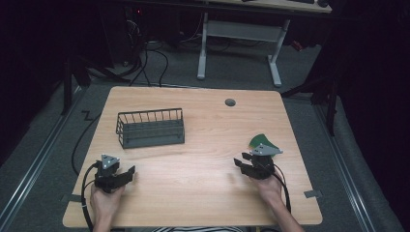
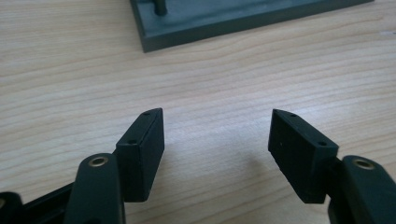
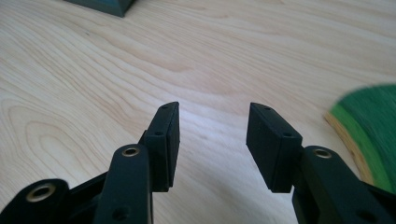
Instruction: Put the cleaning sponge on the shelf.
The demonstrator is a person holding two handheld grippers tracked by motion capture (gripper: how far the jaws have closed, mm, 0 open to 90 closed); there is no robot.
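Two tools rest low near the front edge of the surface [image 1: 193, 101], both with jaws spread and holding nothing: left tool [image 1: 126, 175], right tool [image 1: 238, 163]. A green disc [image 1: 261, 140] lies just beyond the right tool. The wire rack [image 1: 150, 127], beyond the left tool, looks empty. Bare wood lies between the tools.

rack [image 2: 243, 21]: we see it cut off ahead of left gripper | green thing [image 3: 369, 130]: blurred, cropped beside right gripper
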